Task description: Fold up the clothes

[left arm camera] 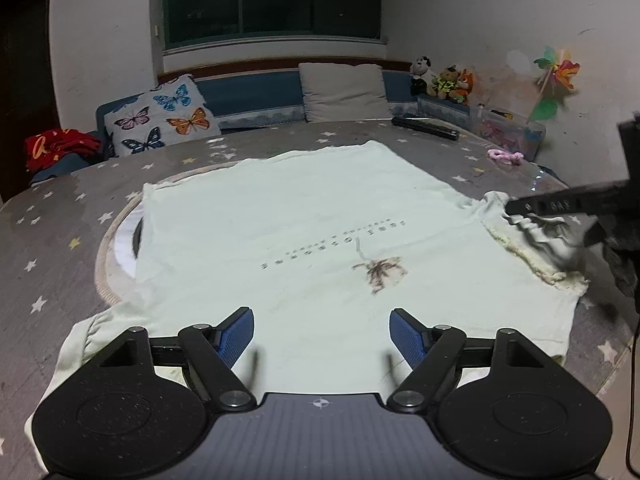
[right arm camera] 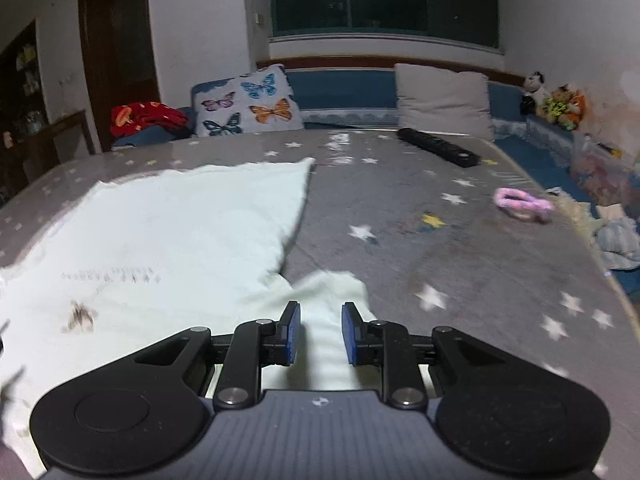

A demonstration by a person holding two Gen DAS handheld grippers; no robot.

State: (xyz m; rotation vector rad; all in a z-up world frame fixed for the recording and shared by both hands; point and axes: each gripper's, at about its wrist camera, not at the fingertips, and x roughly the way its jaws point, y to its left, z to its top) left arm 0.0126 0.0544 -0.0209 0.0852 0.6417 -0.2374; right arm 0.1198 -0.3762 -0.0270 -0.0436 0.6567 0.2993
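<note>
A pale green T-shirt [left arm camera: 304, 216] is spread flat, print side up, on a grey star-patterned bench [left arm camera: 60, 264], with its hem toward the far window and its collar toward the camera. Dark lettering and a small brownish palm-like print [left arm camera: 378, 274] are seen on the chest. The left hand-held gripper [left arm camera: 322, 334] is held low above the near part of the shirt, pointing forward across it, with its blue-padded fingers [left arm camera: 238, 336] spread wide apart and nothing between them. The right hand-held gripper [right arm camera: 320, 334] is positioned over the shirt's sleeve [right arm camera: 332, 292], angled down toward the cloth; its fingers are parted with a narrower gap, and the sleeve fabric is seen lying in that gap without being pinched. In the left wrist view the right tool is seen as a dark bar reaching the crumpled sleeve. Beyond the shirt, a black remote-like bar [right arm camera: 438, 147] and a pink fluffy loop [right arm camera: 522, 202] are lying on the bench. A butterfly cushion [left arm camera: 160, 118] and a plain pillow [left arm camera: 346, 90] are propped behind it.
</note>
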